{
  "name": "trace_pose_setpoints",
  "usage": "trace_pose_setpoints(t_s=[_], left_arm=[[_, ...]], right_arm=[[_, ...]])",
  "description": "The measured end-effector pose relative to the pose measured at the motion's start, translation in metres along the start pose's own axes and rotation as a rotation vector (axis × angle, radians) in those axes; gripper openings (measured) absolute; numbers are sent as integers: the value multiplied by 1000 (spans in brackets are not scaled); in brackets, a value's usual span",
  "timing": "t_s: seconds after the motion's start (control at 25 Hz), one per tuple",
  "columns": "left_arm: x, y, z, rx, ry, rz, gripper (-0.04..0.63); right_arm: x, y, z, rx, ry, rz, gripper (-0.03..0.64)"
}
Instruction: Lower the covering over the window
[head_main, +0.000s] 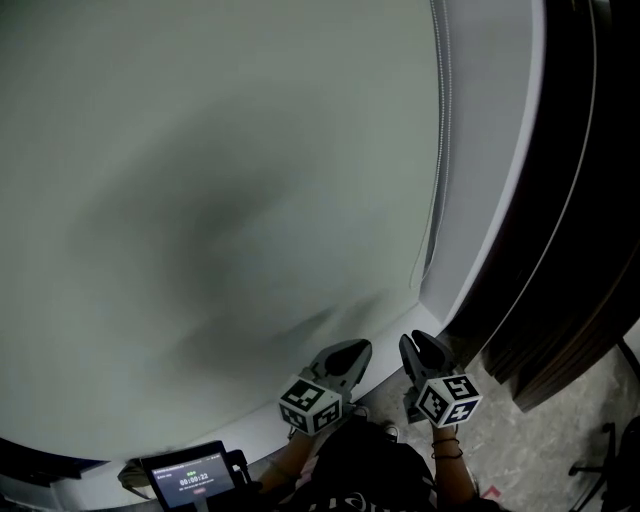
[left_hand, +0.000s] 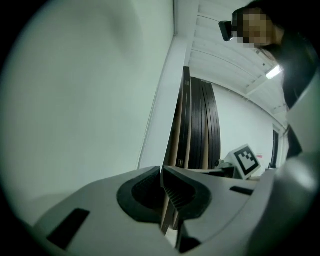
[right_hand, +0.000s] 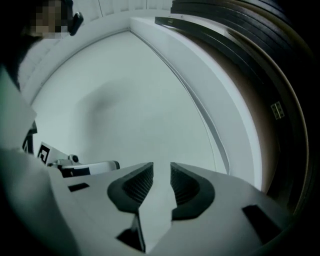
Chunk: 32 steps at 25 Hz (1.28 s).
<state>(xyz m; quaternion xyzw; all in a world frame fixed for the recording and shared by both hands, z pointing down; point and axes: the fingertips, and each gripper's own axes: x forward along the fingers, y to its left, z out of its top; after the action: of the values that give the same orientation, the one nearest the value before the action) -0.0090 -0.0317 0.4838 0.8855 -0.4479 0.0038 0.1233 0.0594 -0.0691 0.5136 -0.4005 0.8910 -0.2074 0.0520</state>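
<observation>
Shade fills nearly the whole window, pale and flat, reaching down towards the sill, so the covering looks as good as lowered. Its pull cord hangs free along the right edge, beside the white frame, touched by neither tool. Right gripper sits below the cord's end, jaws apart and empty, likely because no more pulling is needed; left gripper, just beside it, has its jaws pressed together on nothing, apparently idle

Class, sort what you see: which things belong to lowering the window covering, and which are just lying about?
Belongs to the job: window covering, pull cord, left gripper, right gripper.
Just lying about: screen device, dark slatted panel.
</observation>
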Motion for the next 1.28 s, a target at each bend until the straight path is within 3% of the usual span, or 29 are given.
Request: trace_pose_setpoints(t_s=[0.16,0.36,0.72,0.92,1.28], left_arm=[[-11,-8,3,11,5,-4,15],[-6,19,-47,-27,29,-28,15],[-80,25,-43,-32,16,-86,15],[-118,26,-70,-65,-1,-129,15],[-166,14,-93,-110,26,-213,15]], right_arm=[[-16,24,23,-15,-46,21,107],[-2,17,-10,-22,-42,1,107],[-12,90,-45,2,-36,-48,107],[-35,123,-83,-2,-56,-99,107],[-64,175,-110,-34,-61,-176,107]])
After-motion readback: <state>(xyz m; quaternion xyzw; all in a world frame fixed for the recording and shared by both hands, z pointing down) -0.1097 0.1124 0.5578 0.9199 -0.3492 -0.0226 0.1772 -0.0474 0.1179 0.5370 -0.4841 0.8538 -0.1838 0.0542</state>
